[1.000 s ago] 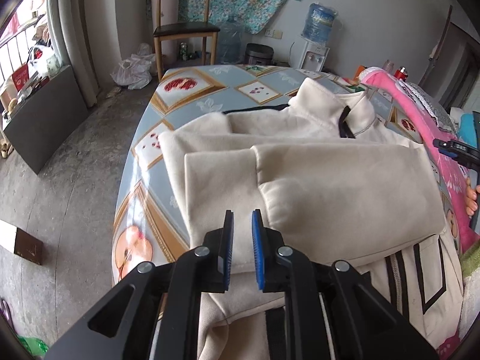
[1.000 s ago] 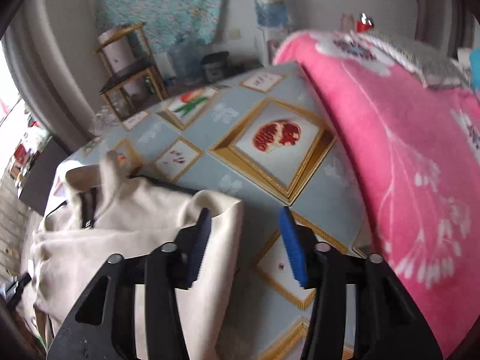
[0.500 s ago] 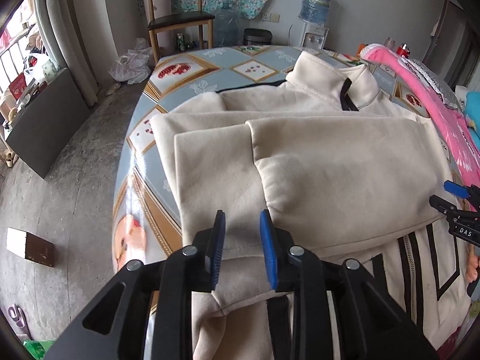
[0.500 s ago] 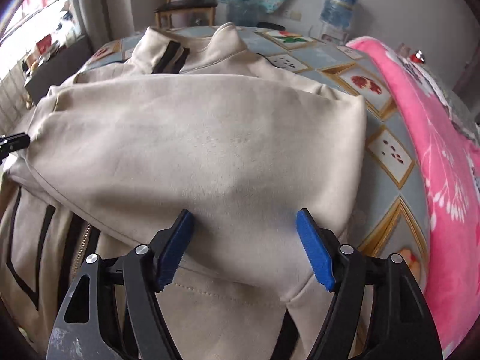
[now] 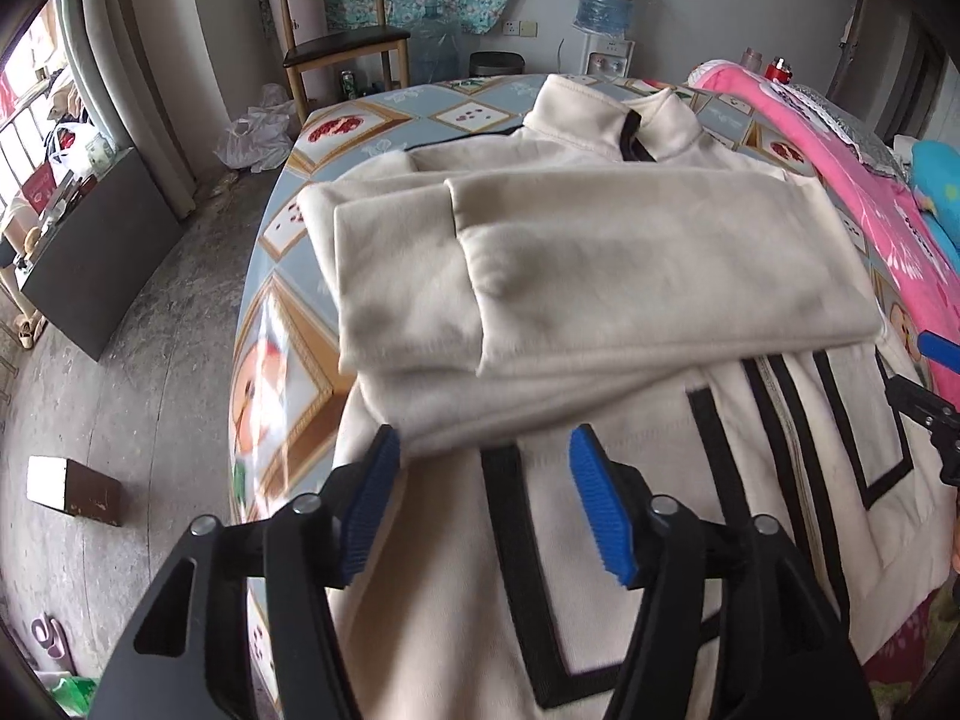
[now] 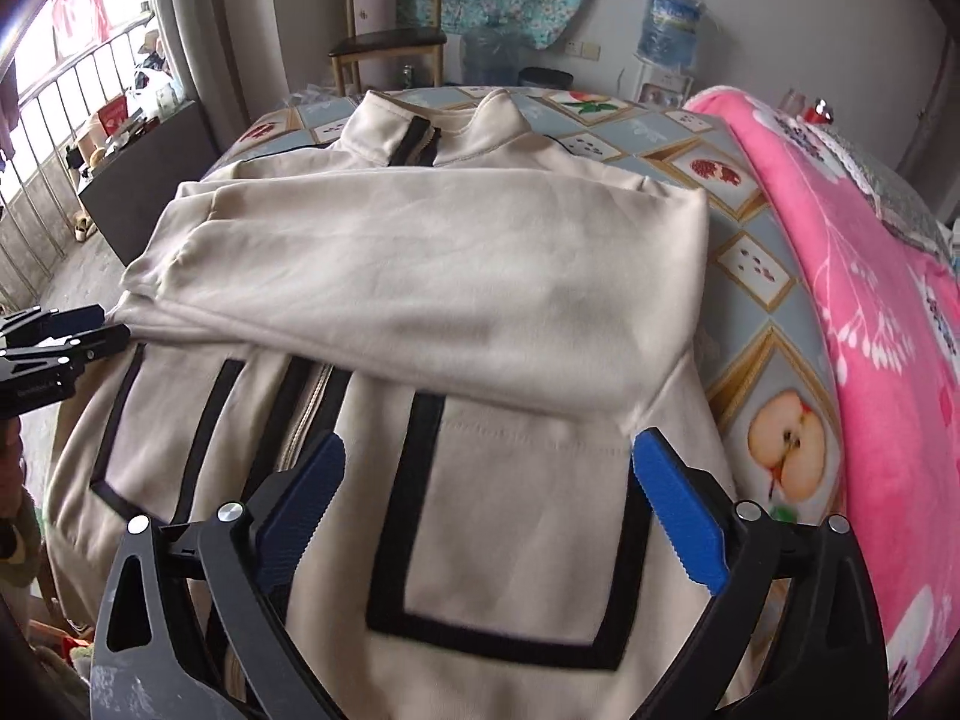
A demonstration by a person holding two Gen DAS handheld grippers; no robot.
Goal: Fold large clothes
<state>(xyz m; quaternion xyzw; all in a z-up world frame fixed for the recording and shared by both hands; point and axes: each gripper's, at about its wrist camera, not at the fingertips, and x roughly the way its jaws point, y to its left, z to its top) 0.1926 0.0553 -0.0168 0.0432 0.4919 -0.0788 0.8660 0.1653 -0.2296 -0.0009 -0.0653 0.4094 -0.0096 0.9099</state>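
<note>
A cream zip-up jacket [image 5: 600, 264] [image 6: 456, 264] with black trim lies face up on the table, collar at the far end, both sleeves folded across the chest. My left gripper [image 5: 483, 450] hovers over the jacket's lower left part, just below the folded sleeves; its jaws are opening and nothing is between them. My right gripper [image 6: 489, 450] hangs over the lower right front panel with its black rectangle; its jaws are opening wide and hold nothing. Each gripper shows at the edge of the other's view.
The table [image 5: 282, 324] wears a cloth with fruit pictures. A pink blanket [image 6: 870, 276] is heaped along its right side. On the floor to the left are a small box [image 5: 72, 489] and a dark board [image 5: 102, 252]; a wooden chair [image 5: 342, 54] and a water dispenser [image 5: 606, 18] stand behind.
Both grippers have opened and drawn back toward the jacket's hem. The right gripper swung from the far right shoulder down over the lower front. The sleeves stay folded.
</note>
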